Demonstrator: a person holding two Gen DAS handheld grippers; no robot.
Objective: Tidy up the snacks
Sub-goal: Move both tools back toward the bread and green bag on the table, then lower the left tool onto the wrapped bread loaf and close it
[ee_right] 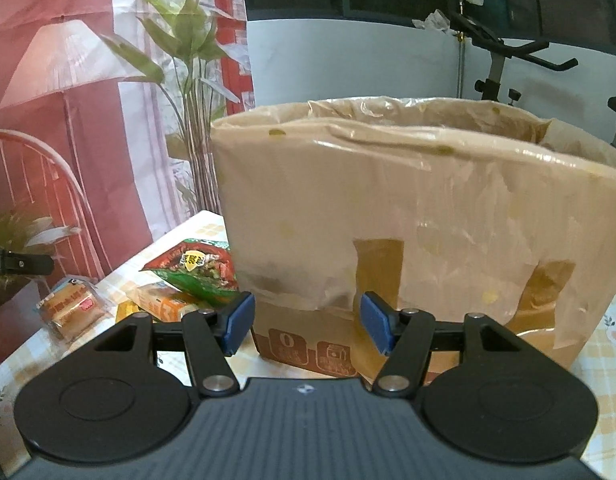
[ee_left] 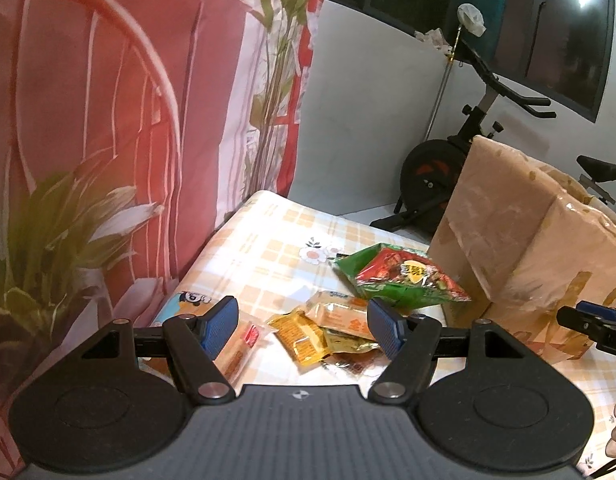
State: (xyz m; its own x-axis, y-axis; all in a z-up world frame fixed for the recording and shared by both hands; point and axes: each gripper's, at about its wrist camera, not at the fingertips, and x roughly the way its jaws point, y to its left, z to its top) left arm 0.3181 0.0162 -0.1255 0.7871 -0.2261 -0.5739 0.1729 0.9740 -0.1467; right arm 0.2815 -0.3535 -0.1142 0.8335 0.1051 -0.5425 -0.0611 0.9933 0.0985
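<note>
Several snack packets lie in a pile on the checked tablecloth point(ee_left: 267, 248). Among them are a green-and-red bag point(ee_left: 404, 276), an orange-white packet point(ee_left: 340, 314), a yellow packet point(ee_left: 299, 338) and a clear-wrapped cake point(ee_left: 239, 348). My left gripper point(ee_left: 301, 328) hovers over the pile, open, nothing between its blue pads. A tall cardboard box point(ee_right: 408, 220), lined with plastic and open at the top, stands right of the pile. My right gripper point(ee_right: 307, 322) faces the box's front wall, open and empty. The right wrist view also shows the green bag point(ee_right: 199, 272) and the wrapped cake point(ee_right: 71, 310).
A red printed curtain point(ee_left: 127, 120) hangs along the table's left side, with a leafy plant point(ee_left: 47, 232) in front of it. An exercise bike point(ee_left: 460, 168) stands behind the table near a white wall. The cardboard box point(ee_left: 528, 248) fills the table's right part.
</note>
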